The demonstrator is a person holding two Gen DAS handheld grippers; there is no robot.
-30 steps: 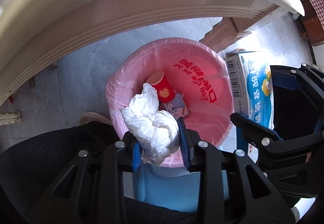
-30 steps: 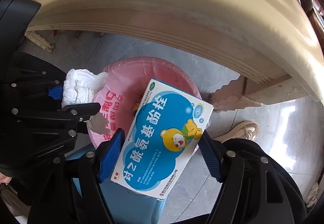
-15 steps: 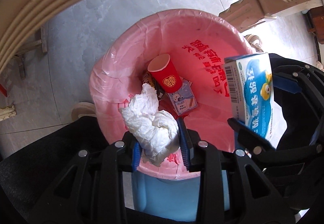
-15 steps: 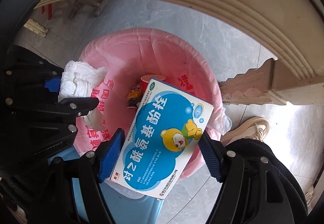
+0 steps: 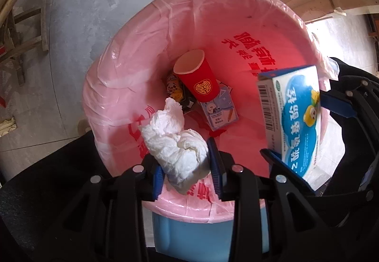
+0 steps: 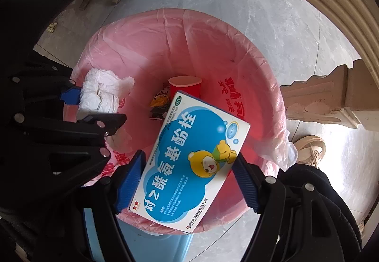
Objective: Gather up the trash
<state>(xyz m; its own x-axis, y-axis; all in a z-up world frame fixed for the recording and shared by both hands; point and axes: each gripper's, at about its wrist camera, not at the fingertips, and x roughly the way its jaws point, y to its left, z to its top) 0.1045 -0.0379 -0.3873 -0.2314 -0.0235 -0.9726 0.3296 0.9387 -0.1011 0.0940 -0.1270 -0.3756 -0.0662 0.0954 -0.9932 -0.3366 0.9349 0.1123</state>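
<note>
In the left wrist view, the left gripper point(image 5: 187, 172) points down into a trash bin point(image 5: 189, 233) lined with a pink bag point(image 5: 123, 86). A crumpled white tissue point(image 5: 176, 145) sits between its blue pads. The jaws have just been opening a little, and the tissue is between them, touching both pads. Past the tips, at the bottom of the bag, lie a red paper cup point(image 5: 197, 77), a small carton point(image 5: 219, 110) and a snack wrapper point(image 5: 174, 90). To the right, the right gripper holds a blue and white medicine box point(image 5: 293, 119).

In the right wrist view, the right gripper point(image 6: 187, 179) holds the medicine box point(image 6: 189, 162) wide between its pads, over the pink bag point(image 6: 213, 48). To the left, the left gripper point(image 6: 78, 108) has the tissue point(image 6: 100, 92). A shoe point(image 6: 310, 150) stands on the floor to the right.
</note>
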